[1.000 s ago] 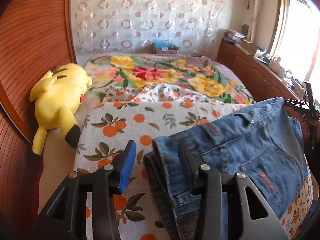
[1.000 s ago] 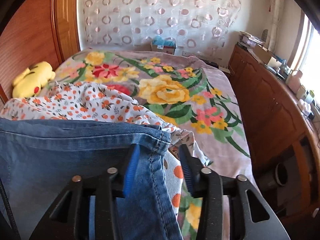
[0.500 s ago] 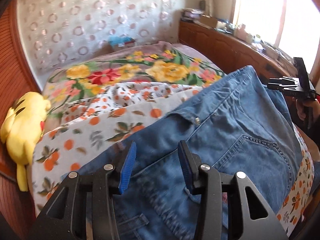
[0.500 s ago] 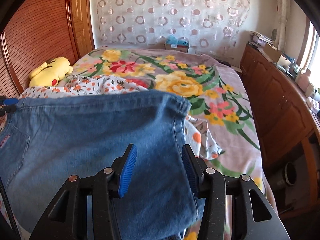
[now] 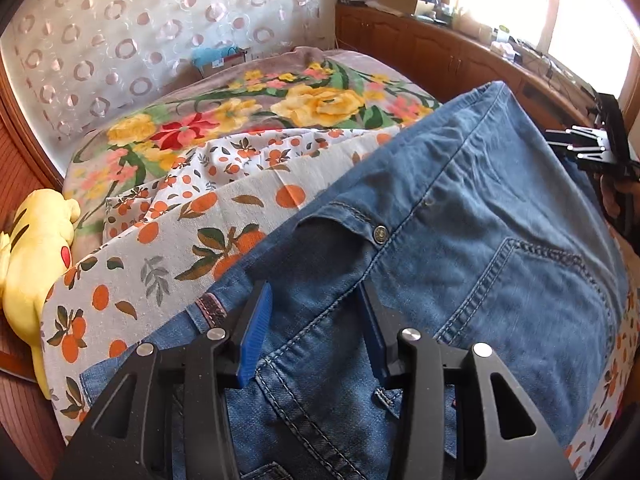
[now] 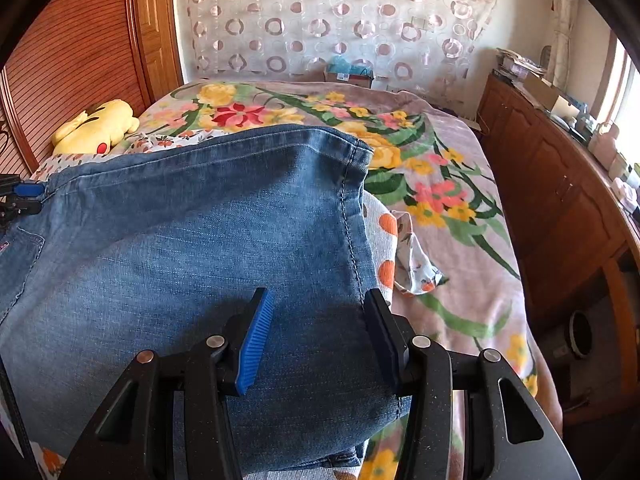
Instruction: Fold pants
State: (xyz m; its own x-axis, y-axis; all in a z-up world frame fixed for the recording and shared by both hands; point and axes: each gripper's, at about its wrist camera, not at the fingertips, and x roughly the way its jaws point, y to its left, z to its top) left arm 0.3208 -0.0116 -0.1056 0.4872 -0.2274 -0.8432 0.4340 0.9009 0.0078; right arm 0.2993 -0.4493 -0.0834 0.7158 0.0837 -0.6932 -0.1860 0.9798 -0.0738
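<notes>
One pair of blue jeans lay folded over on the bed, on top of a white sheet printed with oranges, which in turn lay on one flowered blanket. Two grippers were in view. The left gripper hovered over the waist end of the jeans, near one metal rivet and one back pocket; its two blue-padded fingers stood apart, with denim showing below the gap and nothing clamped. The right gripper hung over the hem end of the jeans, its two fingers also apart and gripping nothing, the right one close to the stitched side seam. One yellow plush toy lay beside the wooden headboard. One cardboard box sat at the far side of the bed by the curtain with ring patterns. One long wooden cabinet ran along the window side.
</notes>
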